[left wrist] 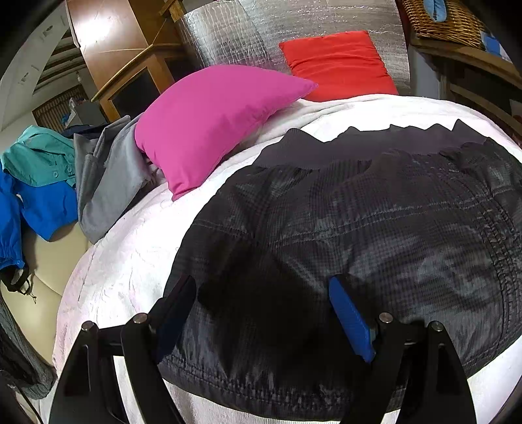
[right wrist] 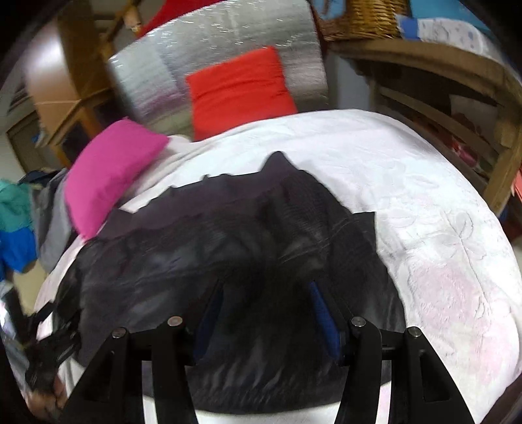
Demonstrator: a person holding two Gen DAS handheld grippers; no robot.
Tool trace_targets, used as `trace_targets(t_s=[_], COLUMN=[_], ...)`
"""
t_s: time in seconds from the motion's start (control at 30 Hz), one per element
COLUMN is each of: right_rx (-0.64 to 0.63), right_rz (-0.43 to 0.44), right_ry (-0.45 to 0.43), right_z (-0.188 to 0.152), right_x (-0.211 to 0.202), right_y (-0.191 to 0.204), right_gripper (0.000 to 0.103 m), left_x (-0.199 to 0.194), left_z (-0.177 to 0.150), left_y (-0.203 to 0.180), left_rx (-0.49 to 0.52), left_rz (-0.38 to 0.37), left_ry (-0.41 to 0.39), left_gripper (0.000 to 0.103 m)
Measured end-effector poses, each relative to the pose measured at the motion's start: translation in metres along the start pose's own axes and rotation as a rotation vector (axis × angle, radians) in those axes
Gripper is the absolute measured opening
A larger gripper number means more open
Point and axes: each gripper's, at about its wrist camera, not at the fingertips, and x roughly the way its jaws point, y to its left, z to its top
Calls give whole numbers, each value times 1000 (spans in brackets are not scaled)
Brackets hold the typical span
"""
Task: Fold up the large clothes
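A dark quilted jacket (left wrist: 359, 234) lies spread on the white bed cover (left wrist: 124, 261). My left gripper (left wrist: 264, 293) is open just above the jacket's near left part, blue pads wide apart, with nothing between them. In the right wrist view the jacket (right wrist: 228, 248) is blurred, and its ribbed hem points away from me. My right gripper (right wrist: 266, 293) is open over the jacket's near edge. The left hand-held gripper (right wrist: 49, 352) shows at the lower left of the right wrist view, by the jacket's left edge.
A pink pillow (left wrist: 212, 124) and a red pillow (left wrist: 339, 65) lie at the bed's far side. Grey, teal and blue clothes (left wrist: 49, 182) are piled on the left. A wicker basket (left wrist: 437, 19) sits on wooden shelves at the right.
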Motion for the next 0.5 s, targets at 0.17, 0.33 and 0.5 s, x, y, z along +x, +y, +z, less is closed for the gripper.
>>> trace_targets(t_s=[0.17,0.33,0.5], right_rx=[-90,-56,-57], right_rz=[24,24,33], right_ry=[50,188,184], right_z=[-25,-36,-36], right_x=[-1,31,31], right_y=[23,18,17], right_gripper=[59,59,60], left_x=[3,-6,-15], left_z=[-1,-2,-13], left_y=[3,25,54], left_rx=[-16,-131,-261], left_rz=[-13,-79,-150], left_ry=[13,21,32], left_gripper=[84,84,84])
